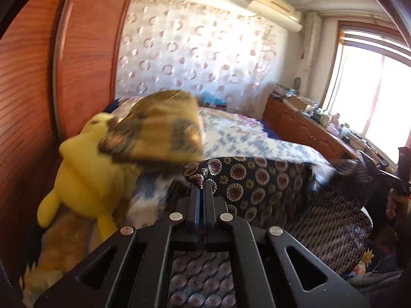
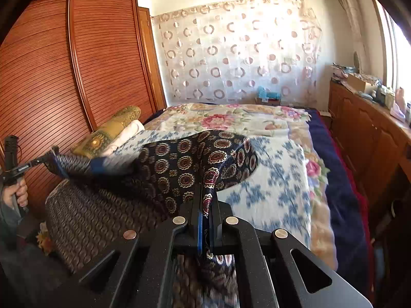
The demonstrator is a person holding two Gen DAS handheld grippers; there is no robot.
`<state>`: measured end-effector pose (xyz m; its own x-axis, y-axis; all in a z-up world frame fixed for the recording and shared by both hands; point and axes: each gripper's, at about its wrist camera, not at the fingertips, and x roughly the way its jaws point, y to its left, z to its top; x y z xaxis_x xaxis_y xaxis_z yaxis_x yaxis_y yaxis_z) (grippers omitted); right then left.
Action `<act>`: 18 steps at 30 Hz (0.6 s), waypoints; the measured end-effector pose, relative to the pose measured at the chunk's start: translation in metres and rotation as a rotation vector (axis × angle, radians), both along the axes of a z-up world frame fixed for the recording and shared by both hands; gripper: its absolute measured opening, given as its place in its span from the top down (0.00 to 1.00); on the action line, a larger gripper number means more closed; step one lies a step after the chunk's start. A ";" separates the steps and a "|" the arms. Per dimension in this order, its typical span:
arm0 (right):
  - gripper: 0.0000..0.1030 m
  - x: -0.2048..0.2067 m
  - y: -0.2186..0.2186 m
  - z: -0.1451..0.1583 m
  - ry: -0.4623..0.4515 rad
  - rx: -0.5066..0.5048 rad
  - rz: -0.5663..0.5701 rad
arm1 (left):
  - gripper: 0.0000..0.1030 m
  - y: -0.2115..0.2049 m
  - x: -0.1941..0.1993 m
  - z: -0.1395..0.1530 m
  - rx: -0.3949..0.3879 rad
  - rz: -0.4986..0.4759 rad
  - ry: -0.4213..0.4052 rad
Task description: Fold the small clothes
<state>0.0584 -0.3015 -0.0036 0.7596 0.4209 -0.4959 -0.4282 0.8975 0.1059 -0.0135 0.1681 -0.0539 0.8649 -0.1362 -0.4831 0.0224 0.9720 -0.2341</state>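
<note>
A dark patterned garment with round gold-and-red medallions (image 1: pixel 257 179) (image 2: pixel 179 164) is held up above the bed between both grippers. My left gripper (image 1: pixel 204 183) is shut on one edge of it; that gripper also shows in the right wrist view (image 2: pixel 55 154) at far left, held by a hand. My right gripper (image 2: pixel 206 187) is shut on another edge, the cloth pinched between its fingers and hanging down through them. The lower part of the garment, with a finer scale pattern (image 2: pixel 102 218), droops toward me.
The bed (image 2: pixel 277 169) has a floral blue-and-white cover. A yellow plush toy (image 1: pixel 84 177) and a gold pillow (image 1: pixel 159 125) (image 2: pixel 110 128) lie by the wooden wardrobe (image 2: pixel 64 77) on the left. A wooden sideboard (image 2: pixel 364 133) with clutter runs along the right under the window.
</note>
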 end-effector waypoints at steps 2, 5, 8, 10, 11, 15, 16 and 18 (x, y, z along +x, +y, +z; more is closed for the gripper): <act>0.97 -0.014 -0.010 -0.003 0.019 -0.020 -0.010 | 0.98 0.008 -0.008 -0.009 -0.004 0.024 0.021; 0.97 -0.029 -0.023 -0.011 0.074 -0.025 -0.022 | 0.98 0.012 -0.016 -0.021 -0.005 0.026 0.050; 0.97 -0.041 -0.021 -0.030 0.149 -0.072 -0.015 | 0.97 0.009 -0.015 -0.033 0.024 0.030 0.082; 0.97 -0.040 -0.020 -0.043 0.187 -0.108 -0.017 | 0.97 0.010 -0.015 -0.038 0.043 0.030 0.101; 0.97 -0.042 -0.018 -0.044 0.194 -0.117 -0.020 | 0.97 0.010 -0.014 -0.038 0.049 0.028 0.109; 0.89 -0.033 -0.018 -0.037 0.187 -0.130 -0.026 | 0.97 0.006 -0.021 -0.028 0.092 0.020 0.070; 0.86 -0.034 -0.018 -0.031 0.174 -0.130 -0.016 | 0.92 0.008 -0.024 -0.024 0.101 0.028 0.055; 0.80 -0.042 -0.009 -0.018 0.136 -0.151 -0.002 | 0.84 0.012 -0.027 -0.017 0.101 0.038 0.030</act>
<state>0.0162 -0.3101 -0.0215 0.6817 0.3326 -0.6517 -0.4173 0.9084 0.0270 -0.0404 0.1798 -0.0714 0.8534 -0.0526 -0.5185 -0.0209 0.9906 -0.1350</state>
